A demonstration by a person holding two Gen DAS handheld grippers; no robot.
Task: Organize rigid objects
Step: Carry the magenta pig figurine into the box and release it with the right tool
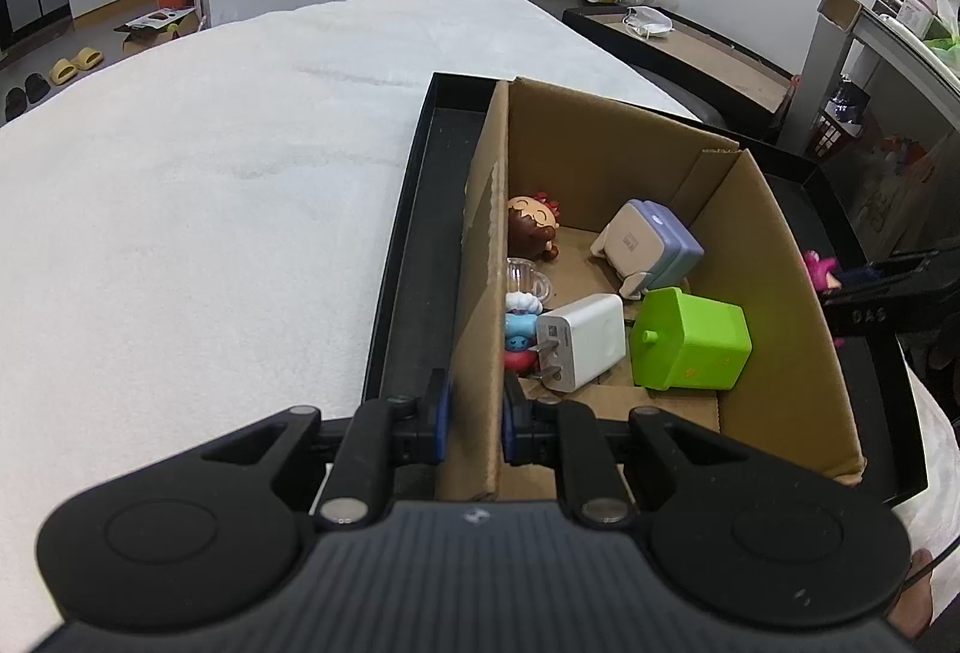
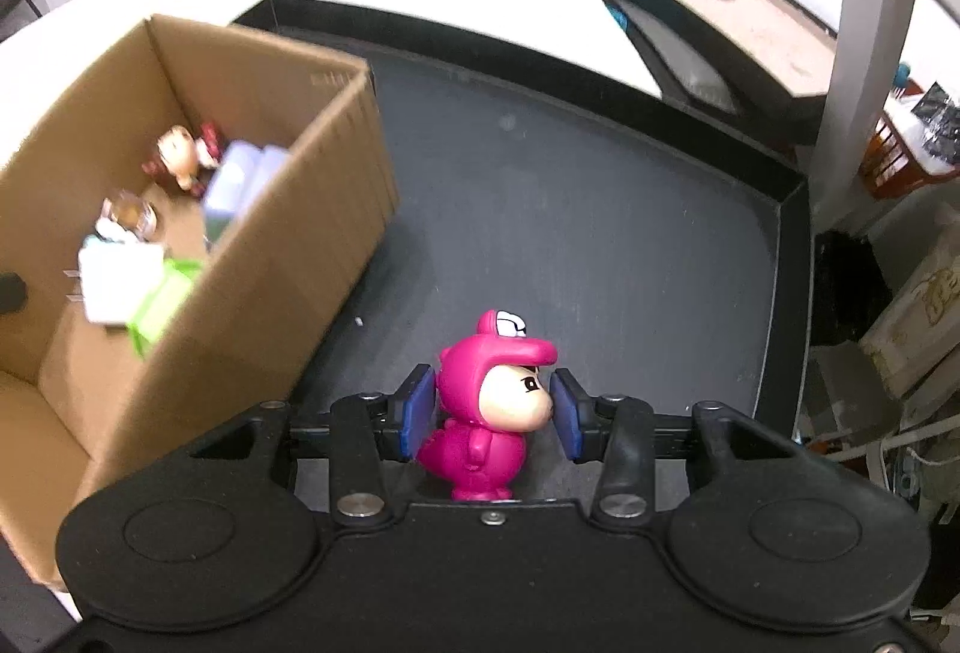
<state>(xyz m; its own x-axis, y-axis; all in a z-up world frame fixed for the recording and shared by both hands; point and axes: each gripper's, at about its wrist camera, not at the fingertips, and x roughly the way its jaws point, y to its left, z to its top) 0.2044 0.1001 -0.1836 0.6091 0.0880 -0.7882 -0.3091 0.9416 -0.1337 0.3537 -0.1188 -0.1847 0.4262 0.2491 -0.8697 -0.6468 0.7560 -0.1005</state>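
My left gripper [image 1: 474,422] is shut on the left wall of the cardboard box [image 1: 480,293], one pad on each side. The box holds a green cube toy [image 1: 690,341], a white charger [image 1: 582,341], a white-and-purple toy [image 1: 651,245], a brown-haired figurine [image 1: 533,225], a small clear cup [image 1: 527,281] and a blue-and-red figurine [image 1: 519,335]. My right gripper [image 2: 492,413] is shut on a pink dinosaur-suit figurine [image 2: 489,407], held over the black tray [image 2: 600,209] to the right of the box [image 2: 270,257]. The figurine also shows in the left wrist view [image 1: 819,269].
The black tray [image 1: 414,257] lies on a white-covered surface [image 1: 210,209]. A side table [image 1: 690,41] with a mask and a tipped bottle stands behind. Shelves and clutter [image 2: 900,161] are at the right.
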